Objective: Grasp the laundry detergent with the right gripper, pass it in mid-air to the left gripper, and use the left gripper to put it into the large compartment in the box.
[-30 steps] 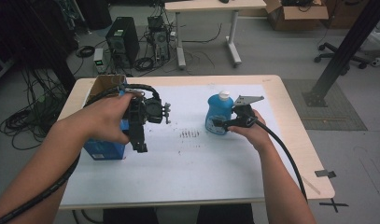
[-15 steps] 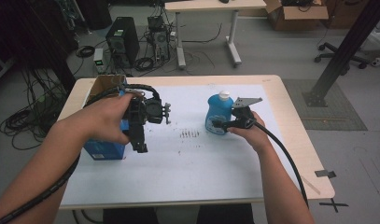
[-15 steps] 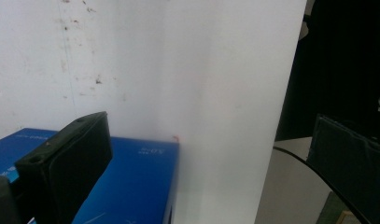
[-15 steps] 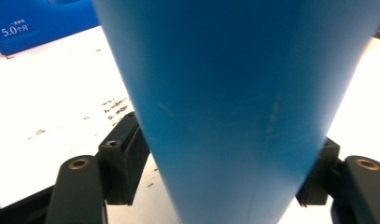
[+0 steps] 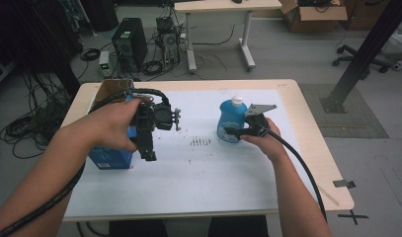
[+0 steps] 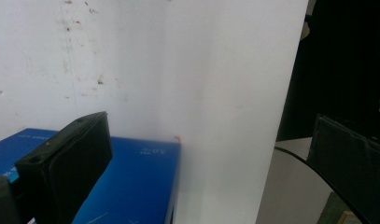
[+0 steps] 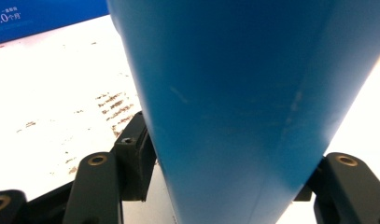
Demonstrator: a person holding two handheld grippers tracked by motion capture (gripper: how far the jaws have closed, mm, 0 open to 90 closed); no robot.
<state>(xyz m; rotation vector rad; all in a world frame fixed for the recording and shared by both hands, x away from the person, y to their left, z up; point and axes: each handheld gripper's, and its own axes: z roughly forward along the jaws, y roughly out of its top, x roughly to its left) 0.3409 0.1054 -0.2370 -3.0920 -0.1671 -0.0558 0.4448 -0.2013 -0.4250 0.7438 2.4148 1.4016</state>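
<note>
Right tongs [image 5: 231, 131] just closed onto blue bottle [image 5: 231, 120], jaws pressed against both its sides; bottle upright on bench [image 5: 307, 148], not yet lifted. Left tongs [image 5: 150, 150] held apart, nothing gripped, just above blue box [image 5: 109, 159]. Grasp judged done; lift and placement left.

Light wood table [image 5: 312, 128], rounded corners, most of the top covered by a white sheet [image 5: 203, 177]. Sheet has a patch of dark scuff marks [image 5: 202, 141] near its middle. On the sheet: blue bottle [image 5: 231, 121] with white cap, upright, right of the scuffs; blue box [image 5: 109, 159] at left, near the sheet's edge. Open cardboard box [image 5: 105, 90] sits at the table's far left corner, just behind the blue box.
</note>
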